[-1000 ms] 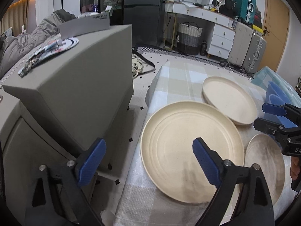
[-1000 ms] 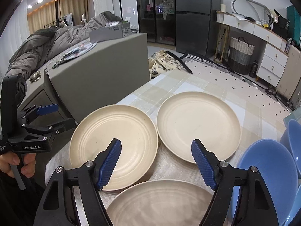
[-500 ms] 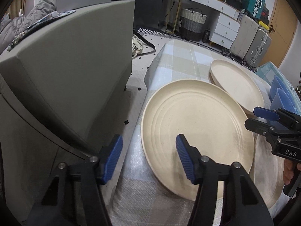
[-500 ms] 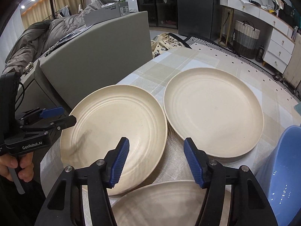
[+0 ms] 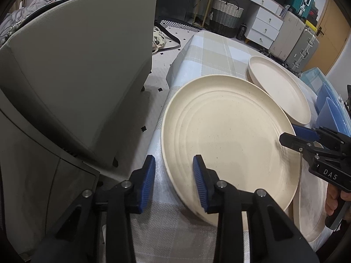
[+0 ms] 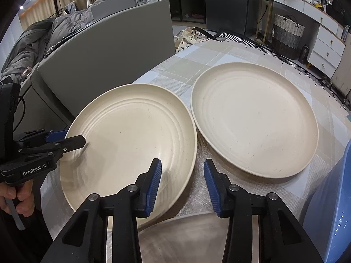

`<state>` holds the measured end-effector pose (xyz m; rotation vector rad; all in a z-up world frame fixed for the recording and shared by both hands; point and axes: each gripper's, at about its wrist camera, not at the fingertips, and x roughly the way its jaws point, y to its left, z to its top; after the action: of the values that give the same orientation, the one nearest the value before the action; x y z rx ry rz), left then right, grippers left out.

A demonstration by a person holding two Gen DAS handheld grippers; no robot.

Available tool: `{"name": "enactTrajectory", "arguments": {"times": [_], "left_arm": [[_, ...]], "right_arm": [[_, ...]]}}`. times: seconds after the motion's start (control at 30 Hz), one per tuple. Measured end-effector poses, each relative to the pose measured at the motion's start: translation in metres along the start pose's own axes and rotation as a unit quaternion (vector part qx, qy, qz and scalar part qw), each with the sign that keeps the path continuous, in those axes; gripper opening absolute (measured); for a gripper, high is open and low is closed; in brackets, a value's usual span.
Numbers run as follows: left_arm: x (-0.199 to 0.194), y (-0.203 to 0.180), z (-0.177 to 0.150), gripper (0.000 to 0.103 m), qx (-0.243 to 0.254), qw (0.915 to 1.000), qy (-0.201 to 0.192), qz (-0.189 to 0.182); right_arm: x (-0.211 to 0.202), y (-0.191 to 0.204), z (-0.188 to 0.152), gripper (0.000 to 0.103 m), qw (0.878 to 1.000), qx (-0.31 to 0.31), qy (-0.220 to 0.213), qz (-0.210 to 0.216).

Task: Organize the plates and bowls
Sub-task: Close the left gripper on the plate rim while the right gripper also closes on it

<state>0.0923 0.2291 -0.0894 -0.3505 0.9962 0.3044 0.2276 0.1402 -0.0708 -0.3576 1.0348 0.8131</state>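
Now the near plate [image 5: 228, 140] is straddled at opposite rims: its left edge lies between the closing, still-parted jaws of the left gripper [image 5: 174, 183], its right edge within the right gripper [image 6: 182, 184], likewise unclamped

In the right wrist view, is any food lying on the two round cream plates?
No, both round cream plates show only bare ridged surfaces.

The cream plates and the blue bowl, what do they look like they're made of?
Plates: probably wheat-straw plastic or melamine, matte cream with fine dark specks and moulded rings. Bowl: likely plastic, smooth and glossy, with small light glints.
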Motion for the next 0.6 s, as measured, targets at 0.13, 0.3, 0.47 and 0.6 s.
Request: {"name": "enactTrajectory", "arguments": {"times": [0.13,0.3,0.47,0.6], "left_arm": [[-0.0005,0.0019,0.0,0.028,-0.001,1.0,0.004,0.002],[-0.0009,0.0001,0.0004,0.019,0.004,1.0,0.005,-0.004],[-0.0013,-0.0018,0.0011,0.017,0.008,1.0,0.004,-0.003],[-0.0007,-0.002,0.0022,0.016,0.009,1.0,0.004,-0.002]], "right_arm": [[0.0037,0.0006,-0.0011,0.034,1.0,-0.002,0.004,-0.004],[0.0044,0.0021,-0.0023,0.027,1.0,-0.008,0.004,-0.006],[0.0058,0.0048,-0.0031,0.02,1.0,-0.015,0.004,-0.012],[0.0045,0.005,-0.0035,0.018,1.0,-0.018,0.002,-0.015]]}}
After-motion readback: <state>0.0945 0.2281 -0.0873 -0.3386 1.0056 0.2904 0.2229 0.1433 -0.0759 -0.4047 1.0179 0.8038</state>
